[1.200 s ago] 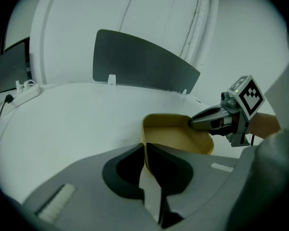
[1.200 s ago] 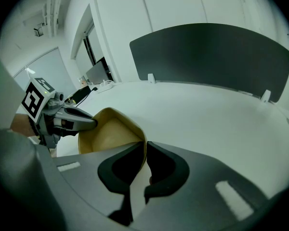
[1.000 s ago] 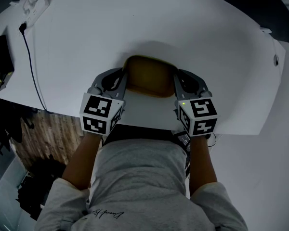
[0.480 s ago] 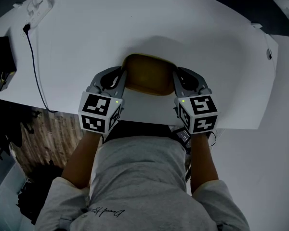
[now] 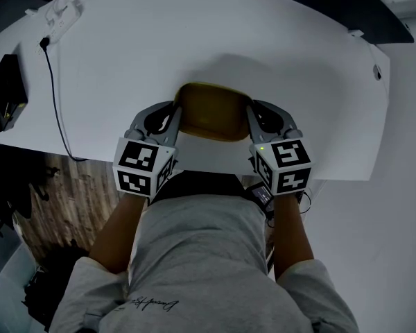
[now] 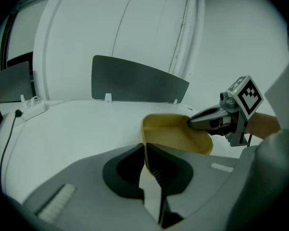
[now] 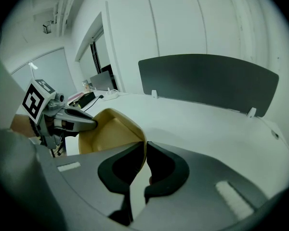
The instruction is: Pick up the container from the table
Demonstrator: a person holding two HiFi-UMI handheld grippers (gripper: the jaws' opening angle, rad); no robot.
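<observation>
one white table (image 5: 298,61) lies under the tan container (image 5: 211,109), near its 6 o'clock edge. left gripper (image 5: 177,114) clamps the 9 o'clock wall, right gripper (image 5: 249,114) the 3 o'clock wall; raise both evenly, level.

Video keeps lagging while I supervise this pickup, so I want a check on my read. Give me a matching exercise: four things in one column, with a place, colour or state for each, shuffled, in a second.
Things:
1. container
2. left gripper
3. right gripper
4. black box

Place, colour or state:
A. jaws shut on the container's right wall
B. by the table's left edge in the head view
C. yellow, held from both sides
D. jaws shut on the container's left wall

Pairs: 1-C, 2-D, 3-A, 4-B
</observation>
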